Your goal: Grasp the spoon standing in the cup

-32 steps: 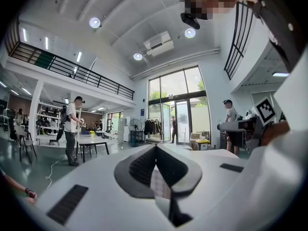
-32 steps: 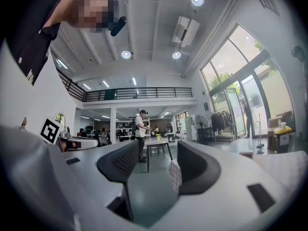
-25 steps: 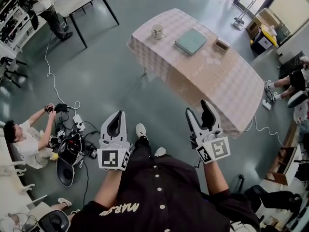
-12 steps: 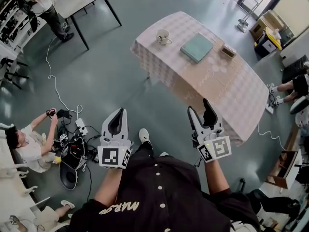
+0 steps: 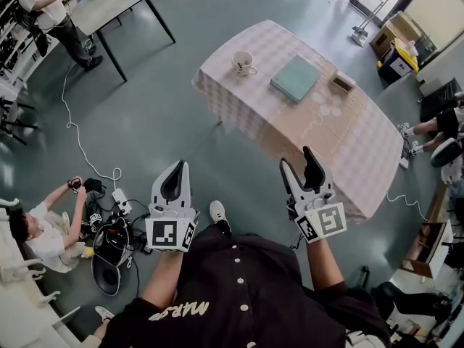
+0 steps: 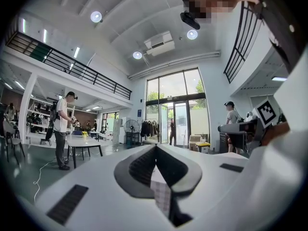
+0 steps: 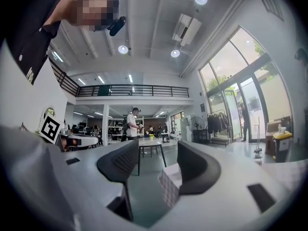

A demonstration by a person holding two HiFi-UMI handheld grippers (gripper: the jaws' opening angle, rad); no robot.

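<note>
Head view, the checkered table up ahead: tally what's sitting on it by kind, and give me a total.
cup: 1
flat teal book: 1
small brown box: 1
Total: 3 things on the table. Any spoon in the cup is too small to make out from here.

Whatever stands in the cup [image 5: 241, 63] is too small to tell.

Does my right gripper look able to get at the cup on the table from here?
Probably not yet. The right gripper, jaws apart, is held near the body, while the cup sits at the far corner of the table. Nothing blocks the way; stepping closer should do.
</note>
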